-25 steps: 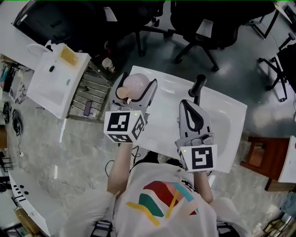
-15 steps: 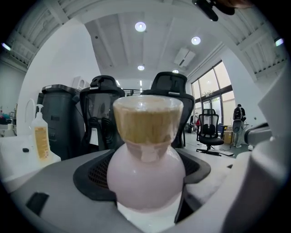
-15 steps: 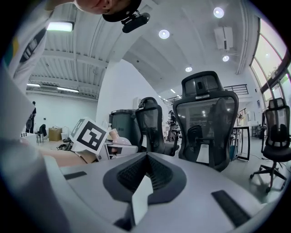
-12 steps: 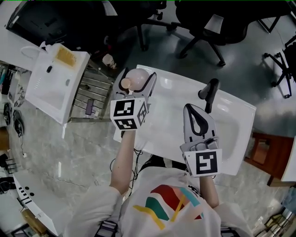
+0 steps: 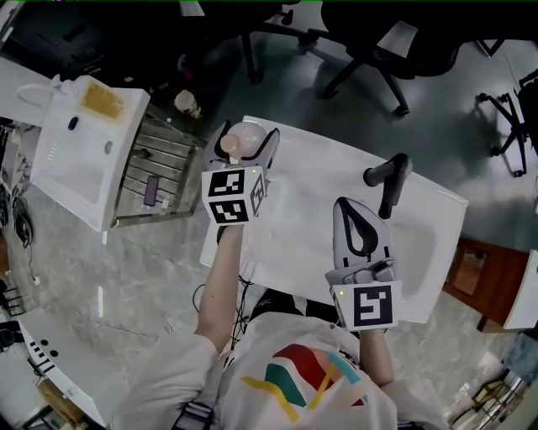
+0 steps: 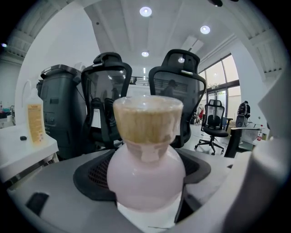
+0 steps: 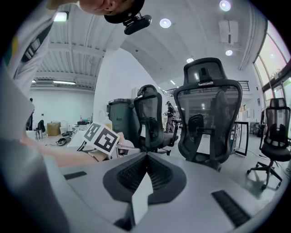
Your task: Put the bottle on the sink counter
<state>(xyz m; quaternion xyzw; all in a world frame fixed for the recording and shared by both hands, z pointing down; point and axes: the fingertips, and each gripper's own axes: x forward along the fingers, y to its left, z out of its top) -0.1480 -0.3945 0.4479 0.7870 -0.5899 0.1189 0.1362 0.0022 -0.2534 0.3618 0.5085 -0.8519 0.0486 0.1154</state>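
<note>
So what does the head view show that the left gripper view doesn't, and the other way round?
Only the head view: the white sink counter, its black faucet, and the right claw, shut and empty over the sink. Only the left gripper view: ceiling lights and tall windows. Both: the pale pink bottle clamped in the left claw, with black office chairs beyond.

White tee point(image 5: 271, 343), seemingly wave-striped print point(image 5: 304, 376)

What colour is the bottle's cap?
Bottle cap: light brown, best in the left gripper view.
</note>
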